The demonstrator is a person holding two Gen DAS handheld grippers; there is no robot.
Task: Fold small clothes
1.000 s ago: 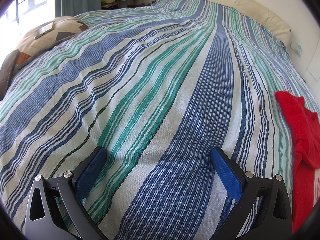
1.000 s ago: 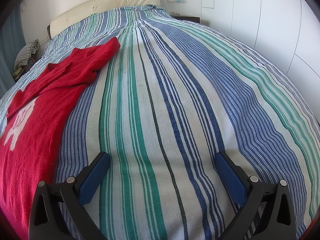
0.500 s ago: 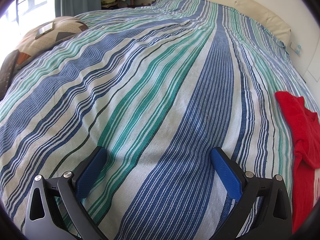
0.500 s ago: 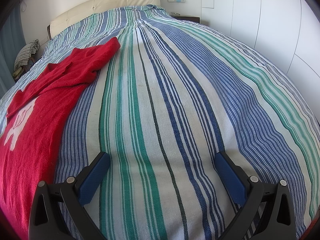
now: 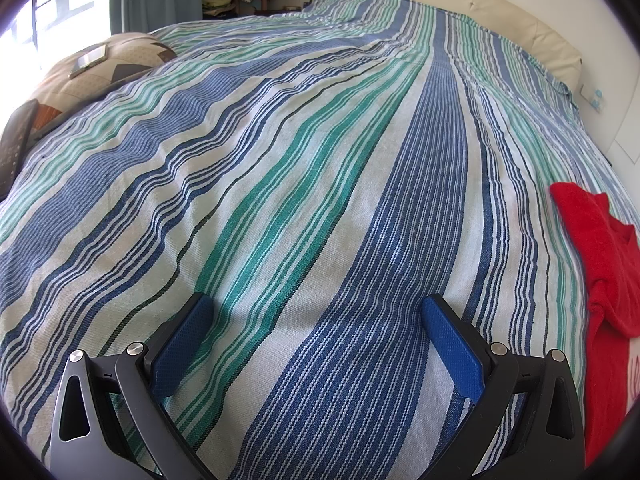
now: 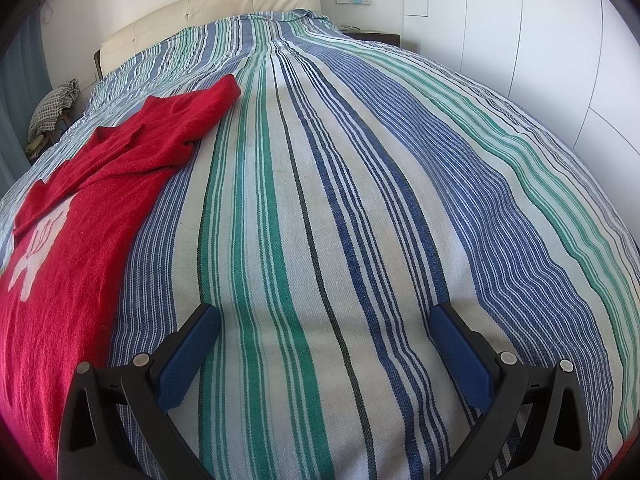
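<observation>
Striped blue, green and white bedding covers the bed point(image 5: 320, 160) across the left wrist view, where the left gripper point(image 5: 316, 320) hangs low over it with jaws wide and empty, and the red sweater point(image 5: 600, 264) lies at the right edge. From the right wrist, the right gripper point(image 6: 324, 328) likewise spreads its jaws wide over bare bedding, the sweater lying spread out to its left.

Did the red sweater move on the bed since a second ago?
No. The red sweater lies on the same stripes of the striped bedcover, its sleeve tip pointing at the headboard as before.
</observation>
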